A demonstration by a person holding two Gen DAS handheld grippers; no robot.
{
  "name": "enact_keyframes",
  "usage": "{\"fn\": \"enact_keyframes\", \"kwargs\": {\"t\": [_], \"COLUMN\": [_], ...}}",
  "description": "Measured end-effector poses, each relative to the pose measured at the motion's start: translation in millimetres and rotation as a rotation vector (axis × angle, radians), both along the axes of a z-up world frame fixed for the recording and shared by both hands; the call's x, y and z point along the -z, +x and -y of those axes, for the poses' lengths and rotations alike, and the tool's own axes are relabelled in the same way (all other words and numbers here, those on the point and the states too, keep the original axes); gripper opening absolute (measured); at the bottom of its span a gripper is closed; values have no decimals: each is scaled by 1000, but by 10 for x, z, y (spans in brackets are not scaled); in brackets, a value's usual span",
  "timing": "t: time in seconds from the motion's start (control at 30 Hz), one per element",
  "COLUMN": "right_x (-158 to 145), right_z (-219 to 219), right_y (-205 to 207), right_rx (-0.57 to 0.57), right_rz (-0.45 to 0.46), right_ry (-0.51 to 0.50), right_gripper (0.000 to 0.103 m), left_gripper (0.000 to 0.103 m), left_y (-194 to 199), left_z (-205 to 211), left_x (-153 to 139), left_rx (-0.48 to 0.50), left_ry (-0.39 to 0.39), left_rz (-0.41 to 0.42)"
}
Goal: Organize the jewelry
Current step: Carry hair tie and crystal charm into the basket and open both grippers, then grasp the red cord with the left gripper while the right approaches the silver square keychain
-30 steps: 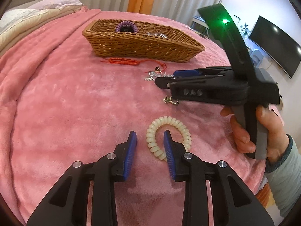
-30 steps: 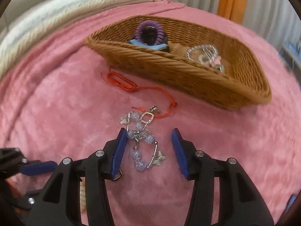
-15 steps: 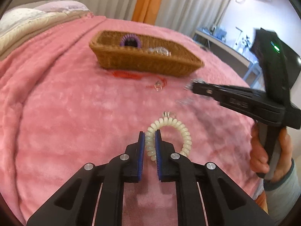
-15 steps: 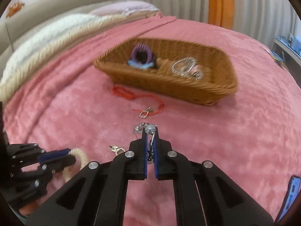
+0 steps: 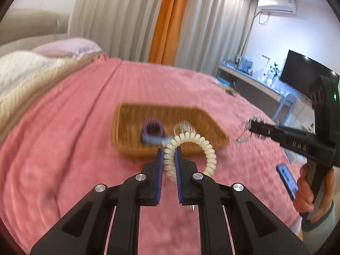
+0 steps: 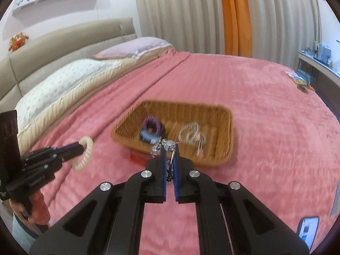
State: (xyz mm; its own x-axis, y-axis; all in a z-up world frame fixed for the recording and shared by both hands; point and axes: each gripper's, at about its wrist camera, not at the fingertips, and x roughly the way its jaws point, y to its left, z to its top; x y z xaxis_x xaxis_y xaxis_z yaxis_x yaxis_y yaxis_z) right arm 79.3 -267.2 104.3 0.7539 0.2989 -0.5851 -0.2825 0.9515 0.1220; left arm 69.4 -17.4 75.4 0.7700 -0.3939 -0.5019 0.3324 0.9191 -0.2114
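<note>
Holding both pieces up off the bed at once made sense, since you were clearly heading for the wicker basket with a load in each hand. Your left gripper had its jaws squeezed nearly together on one side of the cream spiral bracelet, so the rest of the coil looped free toward 1 o'clock and hung in front of the basket rim. Your right gripper was pinched almost fully closed on the crystal bead bracelet, with the sparkly beads poking out past the tips at 12 o'clock. A thin chain like that needs a tight pinch, so that grip looked right to me.

The basket sat at 12 o'clock from both cameras, already holding a purple scrunchie and a silver bracelet. It's blurry, so I couldn't tell what the blue bit beside the scrunchie was.

Everything rested on a pink fleece blanket over the bed: soft, so dropped pieces wouldn't bounce far. Pillows sat around 10 o'clock, grey and orange curtains behind, a TV and desk off at 2 o'clock in the left view.
</note>
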Motion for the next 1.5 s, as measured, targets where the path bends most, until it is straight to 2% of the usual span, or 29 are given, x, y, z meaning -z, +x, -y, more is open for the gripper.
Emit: {"fn": "enact_keyframes", "kwargs": {"t": [0.13, 0.27, 0.53, 0.73, 0.9, 0.97, 1.0, 1.03, 1.1, 1.13, 1.2, 1.23, 1.5], "right_x": [-32, 71, 538, 864, 983, 987, 984, 977, 954, 935, 894, 873, 667], "right_z": [11, 21, -31, -144, -125, -113, -91, -83, -65, -65, -61, -63, -78], "right_y": [336, 756, 1363, 1516, 1546, 1520, 1512, 1491, 1494, 1467, 1422, 1401, 989], "right_rx": [19, 43, 67, 60, 61, 66, 65, 63, 63, 67, 72, 69, 45], "right_rz": [-3, -34, -129, -175, -198, -195, -193, -190, -183, -173, -152, -143, -89], "right_ry": [11, 19, 52, 38, 61, 62, 66, 74, 82, 83, 84, 84, 87], "right_gripper": [4, 4, 4, 4, 5, 5, 5, 8, 17, 31, 49, 49, 49], "left_gripper": [9, 9, 9, 10, 10, 19, 30, 42, 51, 54, 59, 62, 62], "left_y": [373, 739, 1354, 1537, 1571, 1554, 1538, 1527, 1491, 1467, 1428, 1411, 1066], "left_z": [47, 71, 111, 105, 119, 109, 89, 74, 39, 16, -24, -44, -238], "left_x": [-152, -161, 148, 392, 493, 493, 488, 486, 464, 449, 417, 401, 266], "left_rx": [-9, -21, -47, -53, -40, -38, -41, -44, -45, -44, -44, -48, -53], "left_ry": [-10, -24, -15, -9, -4, -8, -14, -19, -41, -55, -77, -85, -137], "left_rz": [31, 34, -19, -54, -73, -74, -71, -66, -59, -55, -48, -43, -9]}}
